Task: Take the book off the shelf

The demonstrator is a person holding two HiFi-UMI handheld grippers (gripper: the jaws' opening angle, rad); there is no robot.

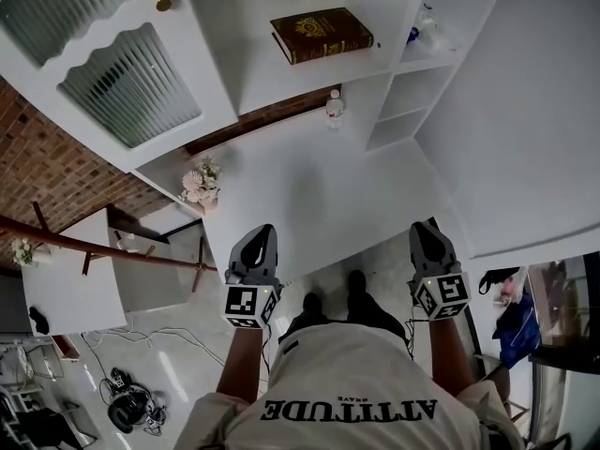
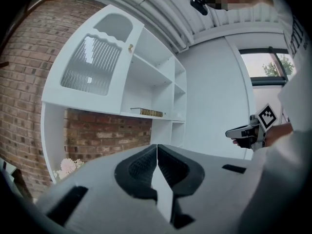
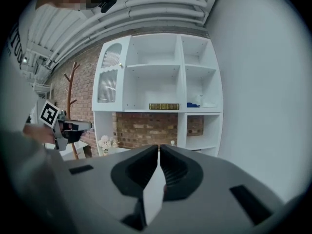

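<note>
The book [image 1: 322,35] lies flat in the middle compartment of the shelf [image 1: 248,68], right of its glass door [image 1: 131,87]. The head view shows its gilt cover; both gripper views show only the spine. The left claw [image 2: 157,147] and right claw [image 3: 159,147] are clenched on nothing, well short of the shelf. A bottle [image 1: 334,108] below the book is missing from the left gripper view.

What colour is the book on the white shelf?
The thick book is dark brown with gold decoration, clearest in head view.
</note>
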